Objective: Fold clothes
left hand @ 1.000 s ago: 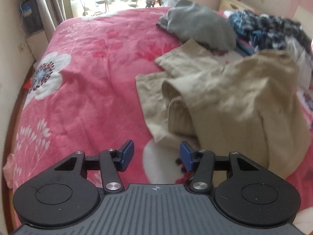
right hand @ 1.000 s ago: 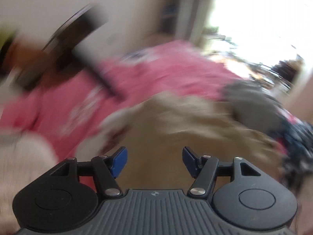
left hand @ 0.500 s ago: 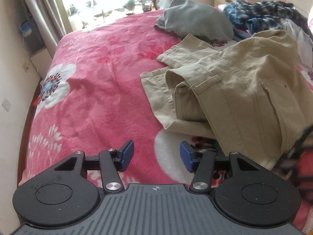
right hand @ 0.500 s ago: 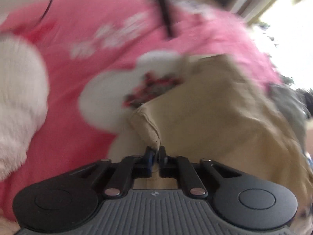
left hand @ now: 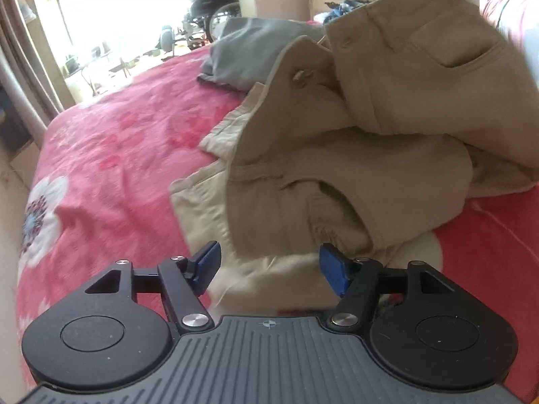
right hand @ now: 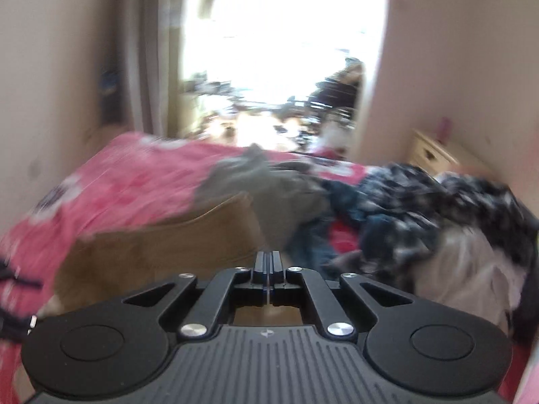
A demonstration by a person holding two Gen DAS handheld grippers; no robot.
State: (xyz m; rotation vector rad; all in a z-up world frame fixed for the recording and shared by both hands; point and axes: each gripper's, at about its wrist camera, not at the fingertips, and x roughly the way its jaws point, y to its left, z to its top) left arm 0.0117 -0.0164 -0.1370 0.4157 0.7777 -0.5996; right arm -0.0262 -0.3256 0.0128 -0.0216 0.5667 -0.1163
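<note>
Khaki trousers lie crumpled on a pink flowered blanket. My left gripper hovers low at their near edge, jaws opening, with a fold of khaki cloth lying between the blue pads but not pinched. My right gripper is shut on a corner of the trousers, which hang down and to the left beneath it. In the left wrist view that raised part of the trousers, pocket showing, stands up at the top right.
A grey garment lies beyond the trousers. A heap of dark checked clothes fills the bed's right side. A pale nightstand stands by the far wall. Bright daylight comes in past a curtain at the back.
My right gripper closed on a corner of the trousers and swung it up off the blanket. My left gripper moved in closer to the trousers' near edge and its jaws widened.
</note>
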